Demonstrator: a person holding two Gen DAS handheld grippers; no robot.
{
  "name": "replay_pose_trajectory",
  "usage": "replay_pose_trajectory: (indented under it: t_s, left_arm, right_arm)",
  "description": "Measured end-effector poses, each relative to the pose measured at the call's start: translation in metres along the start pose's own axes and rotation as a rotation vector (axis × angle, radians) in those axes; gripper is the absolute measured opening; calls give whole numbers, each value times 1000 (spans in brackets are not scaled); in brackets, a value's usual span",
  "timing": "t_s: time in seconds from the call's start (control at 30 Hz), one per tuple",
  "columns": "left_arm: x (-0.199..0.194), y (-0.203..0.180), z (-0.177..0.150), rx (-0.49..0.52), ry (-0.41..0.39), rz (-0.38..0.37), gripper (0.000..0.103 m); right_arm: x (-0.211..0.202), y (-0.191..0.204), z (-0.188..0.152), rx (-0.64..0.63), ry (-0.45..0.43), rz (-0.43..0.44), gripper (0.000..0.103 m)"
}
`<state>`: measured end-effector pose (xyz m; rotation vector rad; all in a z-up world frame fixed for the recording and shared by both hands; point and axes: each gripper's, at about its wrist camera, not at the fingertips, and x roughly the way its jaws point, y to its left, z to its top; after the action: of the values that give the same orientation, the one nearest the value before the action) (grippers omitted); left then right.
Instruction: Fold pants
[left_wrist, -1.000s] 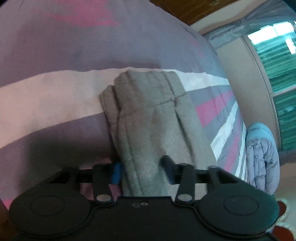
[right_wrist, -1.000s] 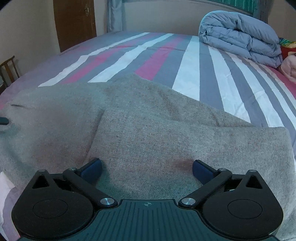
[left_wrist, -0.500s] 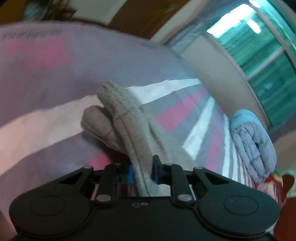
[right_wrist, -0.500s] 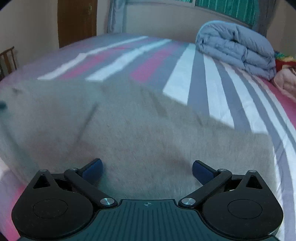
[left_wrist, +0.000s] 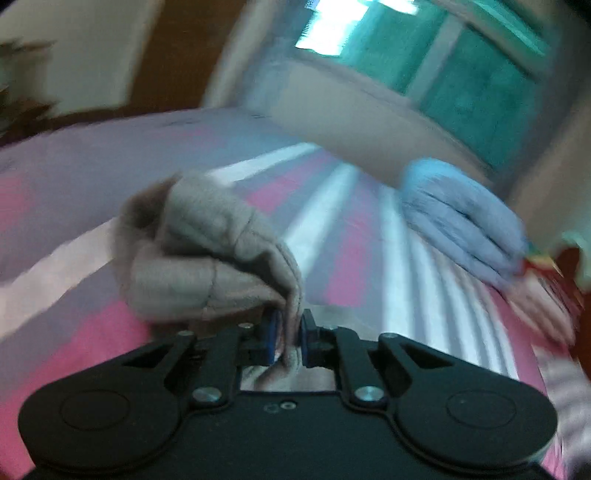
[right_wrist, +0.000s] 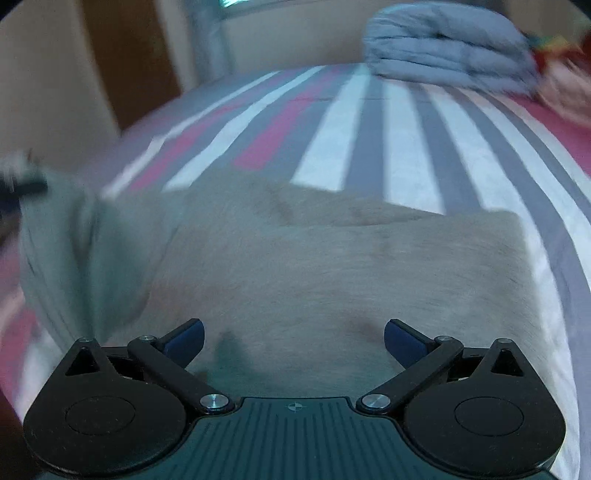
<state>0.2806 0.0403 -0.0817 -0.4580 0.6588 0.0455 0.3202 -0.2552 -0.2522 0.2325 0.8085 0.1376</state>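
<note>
Grey fleece pants (right_wrist: 332, 266) lie on a striped bed (right_wrist: 347, 140), folded lengthwise. In the left wrist view my left gripper (left_wrist: 287, 341) is shut on the pants' edge, and the bunched cloth (left_wrist: 207, 251) hangs lifted off the sheet in front of it. The right wrist view shows that lifted end (right_wrist: 74, 243) raised at the far left, blurred by motion. My right gripper (right_wrist: 293, 338) is open just above the flat part of the pants, with nothing pinched between its blue pads.
A folded blue-grey duvet (right_wrist: 447, 55) lies at the far end of the bed, with a pink bundle (right_wrist: 561, 85) beside it. A brown door (right_wrist: 129, 62) and a curtain stand beyond the bed. A green-lit window (left_wrist: 461, 59) is behind the duvet.
My left gripper closed on the pants' end and lifted it off the bed, rolling as it rose. The right gripper stayed open and shifted a little over the pants.
</note>
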Motion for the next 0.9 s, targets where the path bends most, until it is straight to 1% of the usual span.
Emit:
replay_pose_trajectory:
  t_s: [0.07,0.13,0.17,0.2,0.23,0.27,0.3,0.33,0.4,0.43,0.53,0.6,0.63,0.67,0.7,0.73,0.77,0.8,0.83,0.9]
  left_arm:
    - [5,23,0,-78,19,92,8]
    - [7,52,0,-174,54,154,28]
    - [5,72,-2,-254,75,177,33]
    - [3,90,-5,-332,91,169,40]
    - [-1,108,-10,-408,91,147,48]
    - [-5,123,-16,-463,87,131,56]
    - [-11,139,-22,-525,83,123,72]
    - [-15,152,-30,-585,72,107,76]
    - [-18,175,-45,-678,48,24,77]
    - [-16,180,-49,-699,50,-14,76]
    - [1,185,-55,-729,42,-110,76]
    - [25,178,-47,-736,35,-140,76]
    - [39,178,-44,-743,32,-160,72]
    - [52,177,-41,-754,38,-159,67]
    - [62,178,-38,-772,39,-169,50]
    - [71,181,-36,-794,50,-199,20]
    - [79,182,-32,-815,67,-224,10]
    - [81,180,-27,-805,69,-213,3]
    - [77,172,-18,-738,59,-186,2]
    - [62,153,-6,-578,24,-163,2]
  right_arm:
    - [-8,-10,1,33,-7,26,103]
    - [-11,-14,-1,35,-2,23,103]
    - [-12,-15,-3,36,-1,26,103]
    - [-12,-16,-4,40,2,30,103]
    - [-12,-14,-6,39,5,32,103]
    - [-12,-12,-7,32,5,32,103]
    - [-12,-10,-8,21,5,33,103]
    - [-12,-7,-8,10,6,36,103]
    - [-10,-2,-8,-3,10,39,103]
    - [-7,-1,-9,-6,11,40,103]
    - [-1,4,-10,-22,19,32,103]
    - [3,7,-10,-34,22,23,103]
    - [3,10,-10,-39,24,20,103]
    - [4,11,-10,-46,27,21,103]
    - [5,13,-10,-52,28,20,103]
    - [6,15,-10,-58,31,17,103]
    - [7,16,-10,-65,34,12,103]
    - [7,18,-10,-72,35,8,103]
    - [8,19,-10,-75,36,6,103]
    - [10,20,-10,-79,33,-1,103]
